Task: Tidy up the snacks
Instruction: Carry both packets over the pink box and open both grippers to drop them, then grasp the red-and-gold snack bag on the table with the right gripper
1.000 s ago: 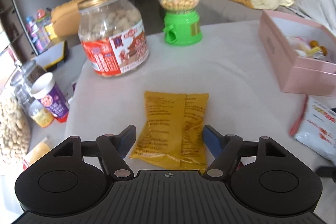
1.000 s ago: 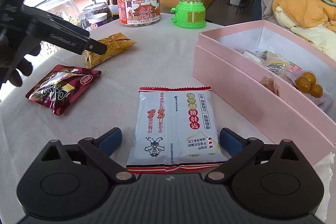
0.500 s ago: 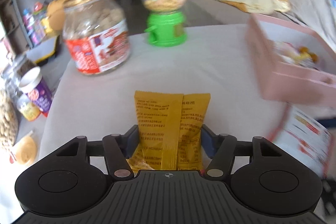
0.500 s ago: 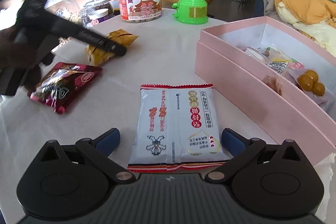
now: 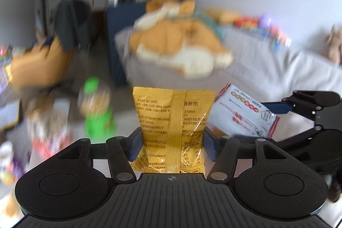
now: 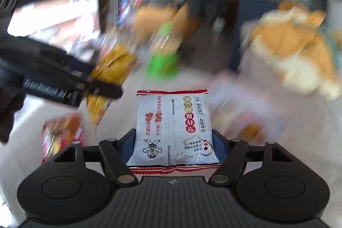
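Observation:
My left gripper [image 5: 172, 146] is shut on a yellow snack packet [image 5: 171, 121] and holds it up off the table. My right gripper [image 6: 173, 147] is shut on a white and red snack packet [image 6: 173, 127], also lifted. In the left wrist view the white packet [image 5: 243, 114] and the right gripper holding it show at the right. In the right wrist view the left gripper with the yellow packet [image 6: 111, 76] shows at the left. The pink box [image 6: 239, 99] is a blur to the right.
A green candy dispenser [image 5: 96, 112] and a large peanut jar [image 5: 51, 129] stand blurred on the white table. A dark red snack packet [image 6: 62, 136] lies at the table's left. A sofa with orange blankets [image 5: 177, 46] is behind.
Both grippers have closed on their packets and lifted them off the table. Both views have tilted up and the background is blurred by motion.

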{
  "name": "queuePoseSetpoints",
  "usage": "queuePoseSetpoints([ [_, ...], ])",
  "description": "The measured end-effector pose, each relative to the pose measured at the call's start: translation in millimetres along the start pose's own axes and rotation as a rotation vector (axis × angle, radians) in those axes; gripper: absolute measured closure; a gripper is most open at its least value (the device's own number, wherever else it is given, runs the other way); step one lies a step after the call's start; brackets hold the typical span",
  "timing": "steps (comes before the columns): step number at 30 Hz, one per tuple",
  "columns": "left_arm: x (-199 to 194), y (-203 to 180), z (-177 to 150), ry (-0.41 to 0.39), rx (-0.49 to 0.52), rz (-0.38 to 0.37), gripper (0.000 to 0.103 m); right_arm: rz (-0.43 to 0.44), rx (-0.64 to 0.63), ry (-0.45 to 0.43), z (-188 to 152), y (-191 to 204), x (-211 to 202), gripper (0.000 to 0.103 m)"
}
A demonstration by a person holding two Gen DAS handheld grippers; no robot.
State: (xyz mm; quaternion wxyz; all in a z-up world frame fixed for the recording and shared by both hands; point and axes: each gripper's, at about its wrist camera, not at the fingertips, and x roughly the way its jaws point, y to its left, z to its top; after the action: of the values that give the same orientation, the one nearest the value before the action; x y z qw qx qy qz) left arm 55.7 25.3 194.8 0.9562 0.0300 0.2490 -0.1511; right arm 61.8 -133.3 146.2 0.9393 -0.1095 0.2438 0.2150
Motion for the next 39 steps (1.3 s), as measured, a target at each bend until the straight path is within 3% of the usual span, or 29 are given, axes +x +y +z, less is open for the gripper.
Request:
queuePoseSetpoints([
  [3,6,-11,42,-0.081,-0.027,-0.069,0.039,-0.113,0.016,-0.068,38,-29,-12,0.030],
  [5,19,-21,61,-0.093,-0.027,-0.113,0.038,-0.151,0.044,-0.069,53,-47,-10,0.030],
  [7,43,-32,73,-0.075,0.014,-0.101,0.037,-0.156,0.067,-0.044,57,-61,1,0.030],
  [9,77,-38,74,-0.005,0.022,-0.096,0.036,-0.142,0.075,-0.007,52,-71,17,0.029],
  [11,119,-33,62,0.113,-0.078,-0.182,0.036,-0.131,0.100,0.037,36,-81,36,0.019],
  [13,165,-28,39,0.252,-0.155,-0.225,0.036,-0.104,0.140,0.087,15,-91,53,0.019],
  [15,188,-30,20,0.295,-0.129,-0.160,0.040,-0.082,0.174,0.150,-7,-97,67,0.019],
  [17,191,-30,8,0.279,-0.100,-0.130,0.040,-0.076,0.162,0.199,-26,-95,74,0.019],
  [23,150,6,-13,0.251,-0.220,-0.186,0.040,-0.048,0.120,0.221,-56,-82,70,0.019],
  [28,55,54,-73,0.230,-0.211,0.032,0.040,-0.012,0.105,0.166,-59,-70,53,0.019],
  [30,19,76,-101,0.234,-0.258,0.108,0.041,0.021,0.090,0.158,-58,-56,47,0.018],
  [35,-44,126,-166,0.257,-0.467,0.210,0.044,0.221,0.084,0.205,-49,-3,56,0.017],
  [39,-53,151,-195,0.238,-0.619,0.197,0.049,0.395,0.076,0.278,-49,56,79,0.017],
])
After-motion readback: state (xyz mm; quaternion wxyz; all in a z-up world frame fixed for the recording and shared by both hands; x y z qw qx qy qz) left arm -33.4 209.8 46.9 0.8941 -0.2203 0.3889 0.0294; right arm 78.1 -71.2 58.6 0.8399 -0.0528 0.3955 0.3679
